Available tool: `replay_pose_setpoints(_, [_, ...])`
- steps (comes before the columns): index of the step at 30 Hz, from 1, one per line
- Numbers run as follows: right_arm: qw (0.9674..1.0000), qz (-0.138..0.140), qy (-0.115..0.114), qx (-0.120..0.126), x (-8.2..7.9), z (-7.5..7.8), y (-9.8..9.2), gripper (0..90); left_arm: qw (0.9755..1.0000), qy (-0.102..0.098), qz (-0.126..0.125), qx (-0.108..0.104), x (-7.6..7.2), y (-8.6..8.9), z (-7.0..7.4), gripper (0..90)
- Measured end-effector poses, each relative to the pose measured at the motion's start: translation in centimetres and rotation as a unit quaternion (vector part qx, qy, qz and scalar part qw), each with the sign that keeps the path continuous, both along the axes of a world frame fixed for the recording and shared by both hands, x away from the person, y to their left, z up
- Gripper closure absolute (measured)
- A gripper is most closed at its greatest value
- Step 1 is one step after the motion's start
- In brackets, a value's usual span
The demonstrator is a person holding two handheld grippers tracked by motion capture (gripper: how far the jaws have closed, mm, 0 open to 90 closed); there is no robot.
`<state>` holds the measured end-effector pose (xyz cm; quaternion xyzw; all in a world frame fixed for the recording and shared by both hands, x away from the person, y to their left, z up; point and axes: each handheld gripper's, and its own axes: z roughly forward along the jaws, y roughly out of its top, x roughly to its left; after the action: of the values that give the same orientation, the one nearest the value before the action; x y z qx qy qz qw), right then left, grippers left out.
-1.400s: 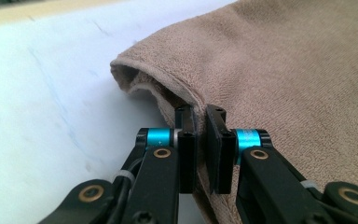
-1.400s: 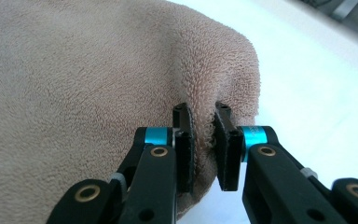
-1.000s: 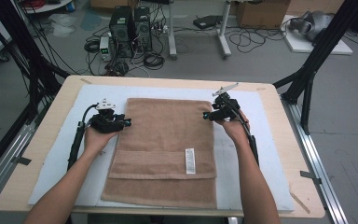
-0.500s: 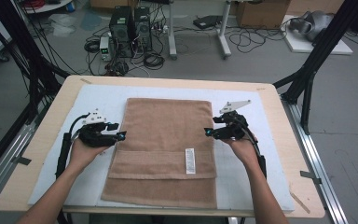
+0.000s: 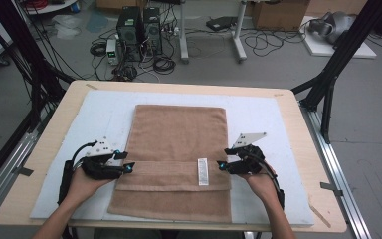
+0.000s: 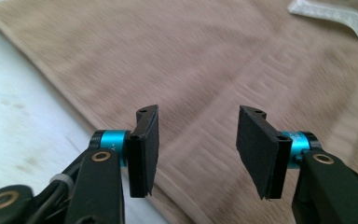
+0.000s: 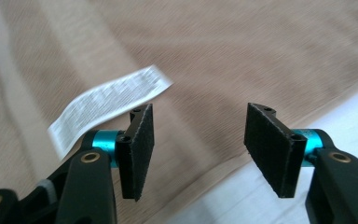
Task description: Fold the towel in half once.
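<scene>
A brown towel [image 5: 178,159] lies flat on the white mat [image 5: 268,119] that covers the tabletop [image 5: 298,129], its long side running near to far, with its near part folded over so a doubled band crosses it from left to right. A white label [image 5: 203,172] sits on that band, right of the middle. The left claw [image 5: 128,167] is at the towel's left edge, level with the band, pointing right; in the left gripper view its jaws stand partly apart above the towel's edge, with nothing between the pads. The right claw [image 5: 222,166] is at the towel's right edge, pointing left, opposite the left one; its jaws have just been closing a little, yet in the right gripper view they are still well apart and grip nothing, with the label just beyond the left pad. Both gripper views are blurred, so whether either claw brushes the cloth is hard to say.
</scene>
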<state>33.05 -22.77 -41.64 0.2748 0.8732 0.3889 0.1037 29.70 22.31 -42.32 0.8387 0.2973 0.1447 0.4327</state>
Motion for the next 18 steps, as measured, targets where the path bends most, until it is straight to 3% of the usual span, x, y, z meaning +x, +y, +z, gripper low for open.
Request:
replay_pose_setpoints(5, [0.9997, 0.021, 0.012, -0.004, -1.8, -0.8, 0.3, 48.8, 0.9999, 0.005, -0.01, 0.008, -1.2, -0.1, -0.8, 53.0])
replay_pose_setpoints(9, [0.9983, 0.042, 0.023, -0.033, -2.4, -1.6, 1.0, 55.4, 0.9993, 0.021, -0.022, 0.023, -1.5, -0.3, -1.9, 56.5])
replay_pose_setpoints(11, [0.998, 0.044, 0.021, -0.039, -2.5, -2.0, 1.4, 60.7, 0.9995, 0.015, -0.019, 0.02, -1.6, -0.4, -2.3, 58.5])
replay_pose_setpoints(18, [0.997, 0.061, 0.024, -0.043, -2.1, -1.7, 1.7, 82.0, 0.9996, 0.021, -0.013, 0.012, -1.4, -0.5, -2.3, 80.1])
